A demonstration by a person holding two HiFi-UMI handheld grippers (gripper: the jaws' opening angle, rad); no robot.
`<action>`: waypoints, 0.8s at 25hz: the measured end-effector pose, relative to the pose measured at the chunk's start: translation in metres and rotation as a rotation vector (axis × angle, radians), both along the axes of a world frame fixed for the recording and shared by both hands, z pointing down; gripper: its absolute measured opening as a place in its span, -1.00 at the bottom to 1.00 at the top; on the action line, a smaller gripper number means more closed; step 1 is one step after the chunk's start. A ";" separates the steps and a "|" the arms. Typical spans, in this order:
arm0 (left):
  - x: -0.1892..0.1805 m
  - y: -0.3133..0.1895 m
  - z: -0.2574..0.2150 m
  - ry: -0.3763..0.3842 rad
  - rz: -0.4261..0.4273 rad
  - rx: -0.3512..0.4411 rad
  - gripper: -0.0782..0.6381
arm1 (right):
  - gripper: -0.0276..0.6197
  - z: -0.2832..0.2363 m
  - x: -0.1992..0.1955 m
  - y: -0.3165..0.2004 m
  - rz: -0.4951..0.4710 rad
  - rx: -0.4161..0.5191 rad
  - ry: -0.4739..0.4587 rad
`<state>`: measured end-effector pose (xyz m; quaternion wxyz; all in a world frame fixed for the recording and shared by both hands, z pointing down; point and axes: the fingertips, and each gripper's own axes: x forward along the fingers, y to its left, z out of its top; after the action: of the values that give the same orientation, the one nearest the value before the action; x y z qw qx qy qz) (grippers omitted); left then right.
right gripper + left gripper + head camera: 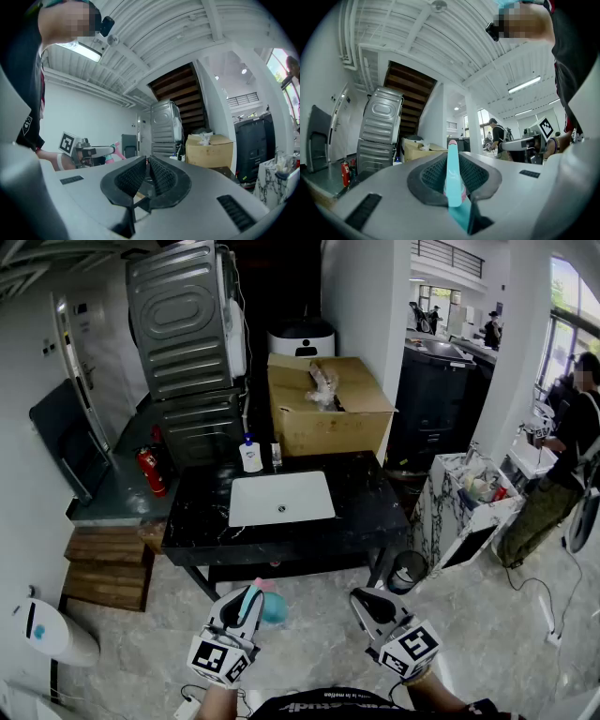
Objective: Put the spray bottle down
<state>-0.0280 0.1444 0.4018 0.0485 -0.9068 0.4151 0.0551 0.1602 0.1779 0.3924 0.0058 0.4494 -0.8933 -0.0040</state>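
Before my chest, left gripper (242, 607): I hold it in the air, pointing roughly level, well short of the furniture ahead.
Left jaws: pinching a teal plastic spray bottle with a pink top (453, 180); its pink end shows past my ribbed pads.
Spray bottle's place: in my grip, resting on nothing, well apart from the black marble surface (375, 507).
Right gripper (146, 164): beside the left one, jaws pressed together with nothing between them.
Surface: it carries a white rectangular sink basin (281, 498), and a small white pump bottle (250, 456) stands at its far edge.
Behind the surface: a brown cardboard box (328, 423).
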 end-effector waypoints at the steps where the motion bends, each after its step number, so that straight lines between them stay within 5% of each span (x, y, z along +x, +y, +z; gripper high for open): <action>1: 0.000 0.000 0.000 -0.002 0.001 0.000 -0.58 | -0.78 0.000 0.000 0.000 0.003 -0.004 -0.001; 20: -0.007 -0.002 0.000 0.011 -0.002 -0.011 -0.58 | -0.78 -0.001 -0.009 -0.002 0.017 -0.004 0.025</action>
<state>-0.0354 0.1423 0.4020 0.0413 -0.9063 0.4166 0.0577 0.1511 0.1762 0.3912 0.0179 0.4571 -0.8892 -0.0076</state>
